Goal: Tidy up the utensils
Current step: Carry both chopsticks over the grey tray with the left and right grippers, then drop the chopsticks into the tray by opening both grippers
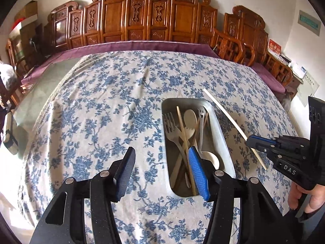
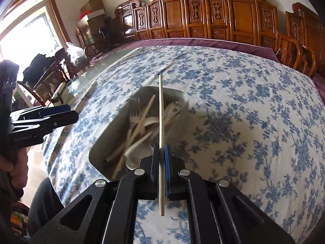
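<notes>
Blue-flowered cloth covers the surface (image 1: 101, 101), where a metal tray (image 1: 221, 140) holds forks, spoons and sticks. My left fingers (image 1: 162, 166) stand spread and empty beside it; my right fingers (image 2: 161, 162) pinch one chopstick (image 2: 161, 111) above the tray.

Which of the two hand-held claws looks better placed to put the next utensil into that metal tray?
The right gripper: it is shut on a chopstick, held over the tablecloth beside the metal tray. The left gripper is open and holds nothing.
</notes>
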Demonstrator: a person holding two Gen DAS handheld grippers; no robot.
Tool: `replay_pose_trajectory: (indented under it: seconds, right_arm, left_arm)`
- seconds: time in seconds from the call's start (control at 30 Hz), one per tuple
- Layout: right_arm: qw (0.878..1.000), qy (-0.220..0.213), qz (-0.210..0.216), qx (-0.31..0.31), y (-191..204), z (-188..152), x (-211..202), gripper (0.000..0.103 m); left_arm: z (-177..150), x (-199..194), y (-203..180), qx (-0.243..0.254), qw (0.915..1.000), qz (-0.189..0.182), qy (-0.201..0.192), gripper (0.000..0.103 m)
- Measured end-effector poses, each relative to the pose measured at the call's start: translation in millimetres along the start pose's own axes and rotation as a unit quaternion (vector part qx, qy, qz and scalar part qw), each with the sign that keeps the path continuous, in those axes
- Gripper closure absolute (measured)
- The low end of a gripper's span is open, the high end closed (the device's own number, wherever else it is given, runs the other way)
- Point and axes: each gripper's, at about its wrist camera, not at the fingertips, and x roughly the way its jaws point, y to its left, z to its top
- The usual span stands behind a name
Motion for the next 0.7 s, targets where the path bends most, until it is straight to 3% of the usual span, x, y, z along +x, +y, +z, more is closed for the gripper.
replay_pose_trajectory:
  seconds: [0.3,0.37,0.4,0.7]
  right_arm:
    - [1.0,0.015,-0.005,0.016,22.5,11.4,34.2,0.097]
    - [0.999,0.022,-0.009,0.022,25.3,9.7,43.8,0.097]
    - [0.999,0.025,-0.012,0.026,25.6,8.7,47.8,0.097]
    - [0.996,0.044,-0.012,0.075,24.4,4.1,77.3,0.097]
  left_arm:
    - [1.4,-12.5,30.1,-0.013,0.9998,0.009,-0.008,0.049]
    - [0.8,-13.1,33.8,-0.016,0.9998,0.011,-0.01,0.044]
    - [0.4,-13.5,35.0,-0.017,0.9997,0.012,-0.012,0.036]
    - [-4.8,-14.0,45.0,-0.027,0.9995,0.013,-0.012,0.032]
